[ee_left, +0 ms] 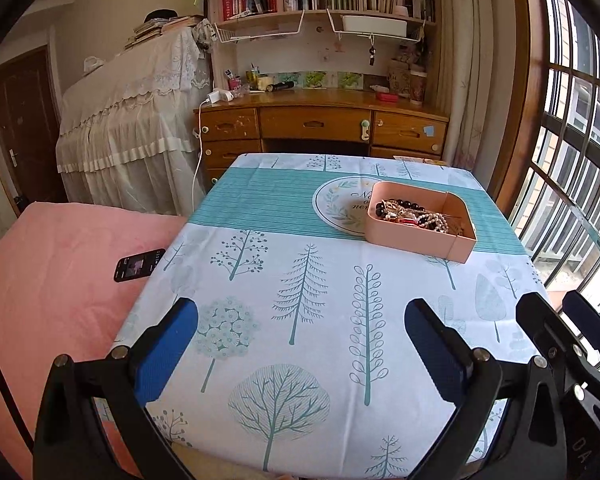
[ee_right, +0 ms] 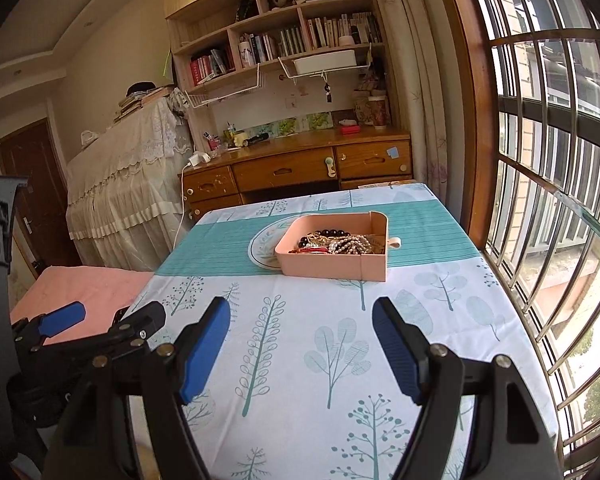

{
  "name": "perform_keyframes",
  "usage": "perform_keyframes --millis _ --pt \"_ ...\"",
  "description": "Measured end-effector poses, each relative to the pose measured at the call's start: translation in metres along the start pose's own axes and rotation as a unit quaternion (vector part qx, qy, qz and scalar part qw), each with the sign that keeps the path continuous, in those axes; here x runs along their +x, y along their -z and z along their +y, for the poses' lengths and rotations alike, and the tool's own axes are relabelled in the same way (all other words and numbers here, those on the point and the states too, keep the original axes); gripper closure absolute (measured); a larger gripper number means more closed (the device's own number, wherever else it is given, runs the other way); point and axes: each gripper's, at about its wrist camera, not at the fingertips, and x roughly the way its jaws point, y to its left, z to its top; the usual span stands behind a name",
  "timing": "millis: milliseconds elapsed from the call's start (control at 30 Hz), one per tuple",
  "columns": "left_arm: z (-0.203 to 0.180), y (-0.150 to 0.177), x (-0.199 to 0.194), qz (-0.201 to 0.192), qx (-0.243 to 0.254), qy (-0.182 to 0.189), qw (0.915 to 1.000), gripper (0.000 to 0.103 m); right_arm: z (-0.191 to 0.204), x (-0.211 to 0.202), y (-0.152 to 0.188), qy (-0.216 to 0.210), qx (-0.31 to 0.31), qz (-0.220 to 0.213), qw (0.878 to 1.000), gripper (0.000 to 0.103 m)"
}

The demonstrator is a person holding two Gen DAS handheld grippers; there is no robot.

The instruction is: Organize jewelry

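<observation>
**Both claws spread and empty, tray ahead**

Left gripper (ee_left: 300, 344) and right gripper (ee_right: 302, 346) hung spread wide over the tablecloth (ee_right: 340, 360), holding nothing, probably poised to reach. Jewelry (ee_right: 336, 242) lay tangled in the pink tray (ee_right: 332, 270), well ahead. Nothing barred the approach. Phone (ee_left: 139, 265) lay on pink bedding beside the table.

The left tongs (ee_left: 300, 352) point forward and slightly down, blue pads spread wide with nothing between them. The right tongs (ee_right: 300, 350) sit just beside them on the right, level with them, also spread wide and holding nothing.
</observation>
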Motion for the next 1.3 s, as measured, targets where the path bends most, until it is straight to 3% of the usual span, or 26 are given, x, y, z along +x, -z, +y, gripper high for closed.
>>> perform_keyframes --millis 1300 --pt "0.0 -0.0023 0.0028 0.002 -0.008 -0.006 1.0 0.001 0.0074 0.0017 0.0025 0.004 -0.001 -0.006 1.0 0.029"
